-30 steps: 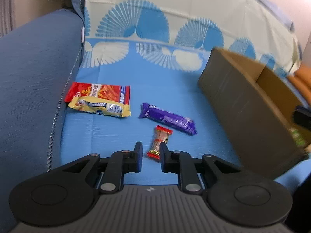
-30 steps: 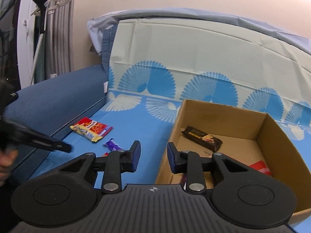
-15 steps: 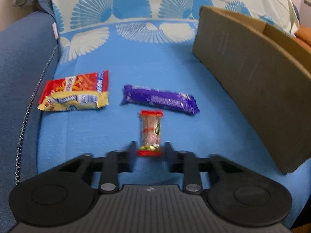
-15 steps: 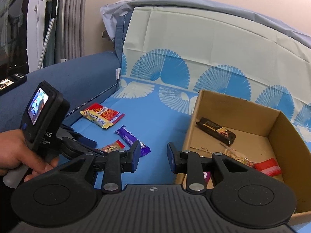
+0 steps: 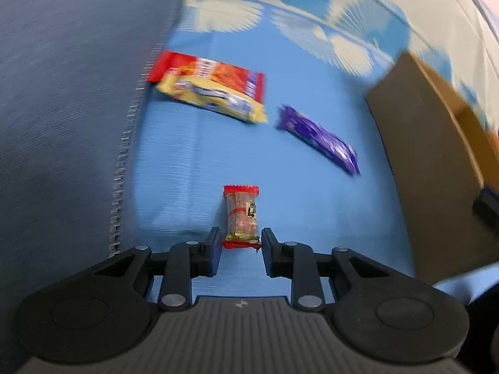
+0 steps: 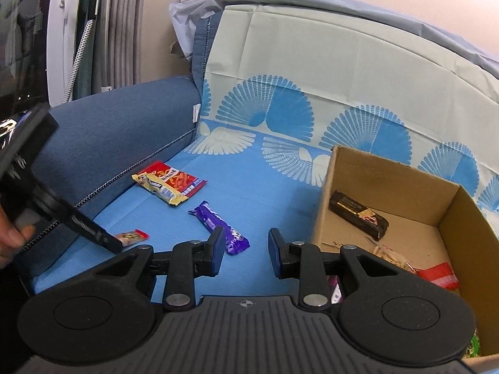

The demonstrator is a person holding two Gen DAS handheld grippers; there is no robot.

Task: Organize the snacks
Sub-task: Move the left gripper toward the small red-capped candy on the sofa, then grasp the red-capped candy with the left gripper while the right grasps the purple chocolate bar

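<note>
A small red-ended candy [image 5: 241,216] lies on the blue sofa seat, its near end between the fingertips of my open left gripper [image 5: 240,243], jaws beside it, not touching. It also shows in the right wrist view [image 6: 132,237] at the left gripper's tip. A purple bar [image 5: 319,140] [image 6: 220,227] and a red-and-yellow snack pack [image 5: 215,90] [image 6: 170,182] lie farther on. The cardboard box [image 6: 324,199] [image 5: 430,168] holds a dark bar [image 6: 358,213] and other snacks. My right gripper [image 6: 246,249] is open and empty, above the seat by the box.
The dark blue sofa arm [image 5: 62,109] [image 6: 118,137] rises on the left of the snacks. A patterned backrest cover [image 6: 312,93] stands behind. The person's hand [image 6: 11,237] holds the left gripper at the left edge.
My left gripper has swung left and come closer over the small candy, whose near end now lies between its open jaws. The right gripper has shifted slightly, still open.
</note>
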